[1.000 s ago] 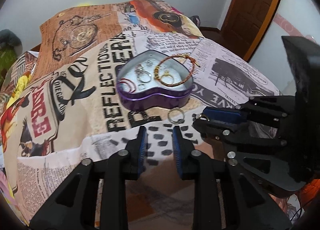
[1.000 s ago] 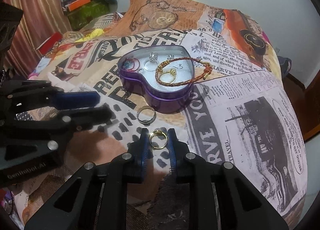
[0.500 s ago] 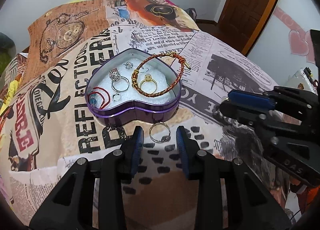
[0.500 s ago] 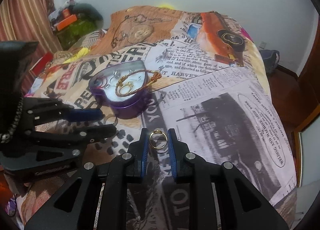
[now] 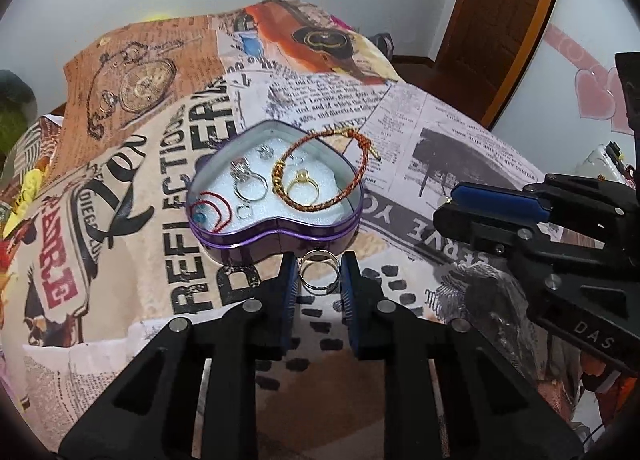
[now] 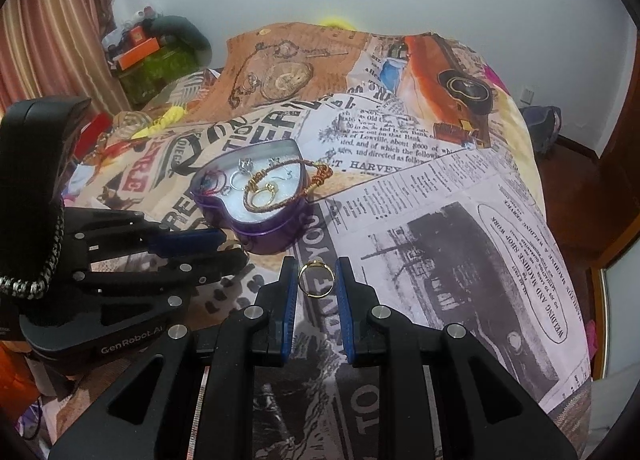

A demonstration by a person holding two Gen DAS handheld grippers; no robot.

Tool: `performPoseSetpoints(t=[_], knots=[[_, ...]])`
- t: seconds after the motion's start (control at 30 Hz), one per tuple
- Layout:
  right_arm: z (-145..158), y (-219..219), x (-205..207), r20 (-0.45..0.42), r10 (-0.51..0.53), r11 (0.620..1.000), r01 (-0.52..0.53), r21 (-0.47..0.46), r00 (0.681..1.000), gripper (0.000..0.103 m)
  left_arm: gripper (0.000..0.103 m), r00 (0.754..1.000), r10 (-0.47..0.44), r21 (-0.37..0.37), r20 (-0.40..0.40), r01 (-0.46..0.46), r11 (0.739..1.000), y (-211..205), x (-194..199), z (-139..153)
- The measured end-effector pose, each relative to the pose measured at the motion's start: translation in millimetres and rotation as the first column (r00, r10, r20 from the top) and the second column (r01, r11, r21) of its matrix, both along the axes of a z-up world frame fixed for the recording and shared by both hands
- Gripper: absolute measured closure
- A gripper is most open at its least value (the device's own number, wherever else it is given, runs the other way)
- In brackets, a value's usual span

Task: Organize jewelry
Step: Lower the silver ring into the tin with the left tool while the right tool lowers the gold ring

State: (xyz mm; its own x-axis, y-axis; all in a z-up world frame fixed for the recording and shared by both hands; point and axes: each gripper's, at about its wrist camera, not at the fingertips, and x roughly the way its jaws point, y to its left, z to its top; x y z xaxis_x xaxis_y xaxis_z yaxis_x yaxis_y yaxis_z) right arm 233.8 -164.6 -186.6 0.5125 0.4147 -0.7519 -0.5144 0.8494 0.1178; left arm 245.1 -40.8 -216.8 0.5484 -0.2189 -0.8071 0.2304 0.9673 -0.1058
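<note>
While my right gripper (image 6: 316, 280) hangs over the bed with its plain gold ring (image 6: 315, 279) clamped, my left gripper (image 5: 318, 272) has come forward to the silver band ring (image 5: 319, 271).

Left jaws now bracket that band just before the purple heart-shaped tin (image 5: 280, 234); whether they pinch it, I cannot tell. Both rings remain outside the tin.
</note>
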Motion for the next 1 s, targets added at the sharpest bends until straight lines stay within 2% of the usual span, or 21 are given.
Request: performPoseSetpoints(t=[0.5, 1.0], knots=[[28, 16, 3, 0.052, -0.001, 0.999, -0.001, 0.042, 0.999, 0.086, 0.082, 0.991, 0.075, -0.044, 0.112, -0.07, 0.997, 35, -10, 39], [31, 38, 18, 0.062, 0.025, 0.998, -0.029, 0.064, 0.998, 0.086, 0.082, 0.983, 0.108, -0.07, 0.152, -0.098, 0.993, 57, 3, 50]])
